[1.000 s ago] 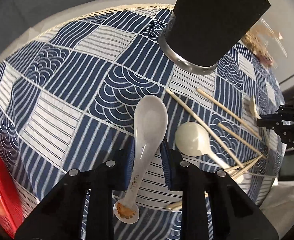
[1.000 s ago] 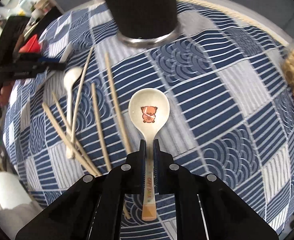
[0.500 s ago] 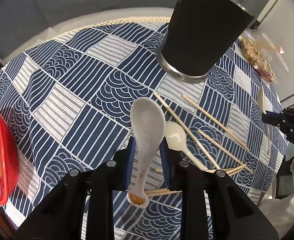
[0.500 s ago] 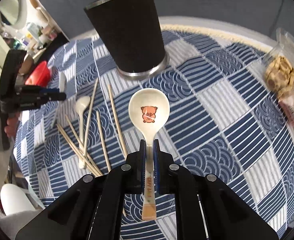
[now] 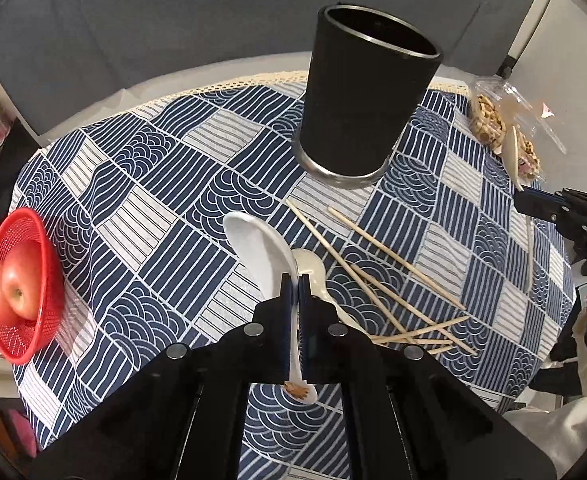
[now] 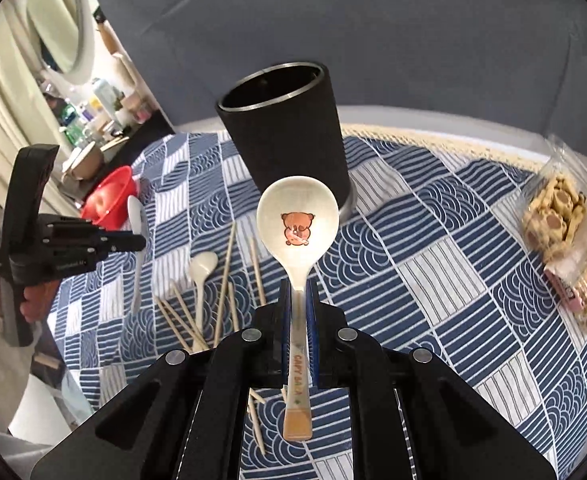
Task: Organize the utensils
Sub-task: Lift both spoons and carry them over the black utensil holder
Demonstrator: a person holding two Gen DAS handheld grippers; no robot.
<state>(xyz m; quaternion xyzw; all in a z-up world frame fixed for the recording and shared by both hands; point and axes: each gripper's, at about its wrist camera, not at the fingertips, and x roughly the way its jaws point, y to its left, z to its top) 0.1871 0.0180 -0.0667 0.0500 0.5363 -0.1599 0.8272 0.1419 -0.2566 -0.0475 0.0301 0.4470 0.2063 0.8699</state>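
My left gripper [image 5: 295, 284] is shut on the handle of a plain white ceramic spoon [image 5: 261, 248], held on edge above the cloth. My right gripper [image 6: 298, 292] is shut on the handle of a cream spoon with a bear print [image 6: 297, 220], bowl up and facing the camera. Both spoons hang in the air on the near side of the tall black cup [image 5: 365, 100], which stands upright with its mouth open [image 6: 289, 128]. Several wooden chopsticks [image 5: 393, 280] and a small pale spoon [image 5: 313, 276] lie loose on the blue patterned tablecloth [image 5: 153, 240].
A red mesh basket [image 5: 17, 288] with an apple sits at the table's left edge. A clear bag of biscuits [image 6: 565, 232] lies at the far right. A person's hand [image 6: 33, 300] grips the left tool. Cluttered shelves stand beyond the table on the left.
Both grippers have risen off the table with their spoons. The left jaws have closed tight on the white spoon's handle, and that spoon has rolled onto its edge.
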